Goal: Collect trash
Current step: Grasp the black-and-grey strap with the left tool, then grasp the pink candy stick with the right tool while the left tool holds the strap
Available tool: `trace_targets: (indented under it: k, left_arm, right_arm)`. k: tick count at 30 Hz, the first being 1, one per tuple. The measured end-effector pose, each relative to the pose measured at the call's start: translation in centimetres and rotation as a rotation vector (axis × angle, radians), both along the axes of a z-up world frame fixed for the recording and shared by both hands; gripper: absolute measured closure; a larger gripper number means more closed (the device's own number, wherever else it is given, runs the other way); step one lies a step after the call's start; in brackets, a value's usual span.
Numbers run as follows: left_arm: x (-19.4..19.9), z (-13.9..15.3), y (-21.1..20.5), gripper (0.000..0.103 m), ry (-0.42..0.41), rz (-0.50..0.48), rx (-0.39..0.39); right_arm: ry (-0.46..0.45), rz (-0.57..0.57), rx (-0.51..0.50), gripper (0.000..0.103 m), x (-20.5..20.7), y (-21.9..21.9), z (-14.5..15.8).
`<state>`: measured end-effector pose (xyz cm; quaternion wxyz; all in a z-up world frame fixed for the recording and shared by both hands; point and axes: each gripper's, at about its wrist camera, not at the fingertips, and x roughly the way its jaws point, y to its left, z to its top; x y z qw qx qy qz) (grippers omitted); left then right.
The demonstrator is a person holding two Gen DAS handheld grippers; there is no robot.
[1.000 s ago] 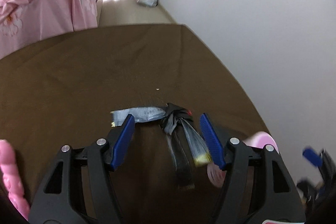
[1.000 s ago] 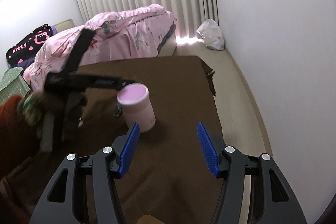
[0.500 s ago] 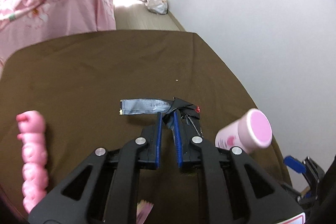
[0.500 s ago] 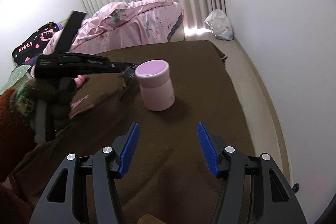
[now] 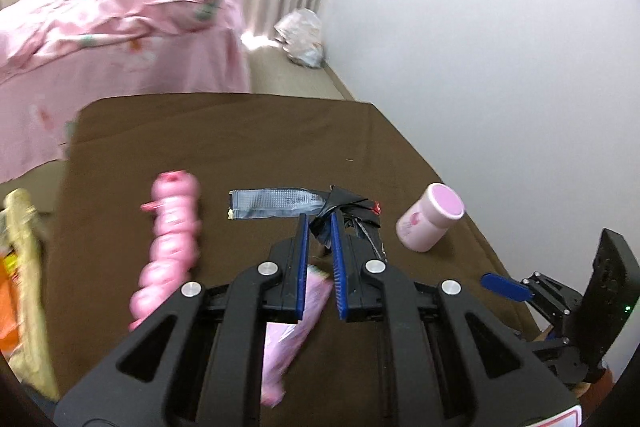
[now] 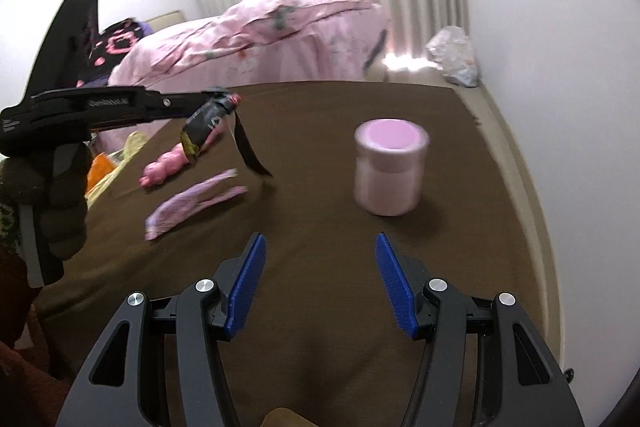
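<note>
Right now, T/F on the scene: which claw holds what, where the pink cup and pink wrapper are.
1. The left claw is shut on the dark knotted wrapper. True.
2. That wrapper lies flat on the brown cloth. False: it hangs in the air, clear of the cloth.
3. The right claw grips the pink cup. False: it is open and empty, short of the cup.
4. The pink cup stands upright. True.
5. The flat pink wrapper is inside the cup. False: it lies on the cloth, left of the cup.
</note>
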<state>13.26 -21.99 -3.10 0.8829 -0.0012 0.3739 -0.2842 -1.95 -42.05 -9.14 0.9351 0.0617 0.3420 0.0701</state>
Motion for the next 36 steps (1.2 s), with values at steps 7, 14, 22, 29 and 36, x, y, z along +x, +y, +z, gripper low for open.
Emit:
trace_targets:
  k: [7, 14, 22, 29, 36]
  left_arm:
    - [-2.1, -1.9, 9.7, 0.092, 0.074, 0.154, -0.003]
    - [-4.6, -4.2, 13.8, 0.092, 0.113, 0.229, 0.028]
    - [-5.4, -5.2, 14.5, 0.088, 0.116, 0.251, 0.028]
    - [-5.7, -5.5, 13.7, 0.072, 0.127, 0.242, 0.039]
    - [-5.9, -5.6, 13.8, 0.069, 0.135, 0.238, 0.021]
  right_arm:
    - [0.027, 0.241, -0.069, 0.049, 1.7, 9.7, -0.9]
    - [0.065, 0.294, -0.216, 0.049, 4.7, 15.0, -1.7]
    - [0.127, 0.153, -0.247, 0.049, 5.2, 11.0, -2.6]
    - [0.202, 0.077, -0.075, 0.049, 5.3, 6.4, -3.0]
    - [0.187, 0.042, -0.027, 0.039, 5.0, 6.9, -3.1]
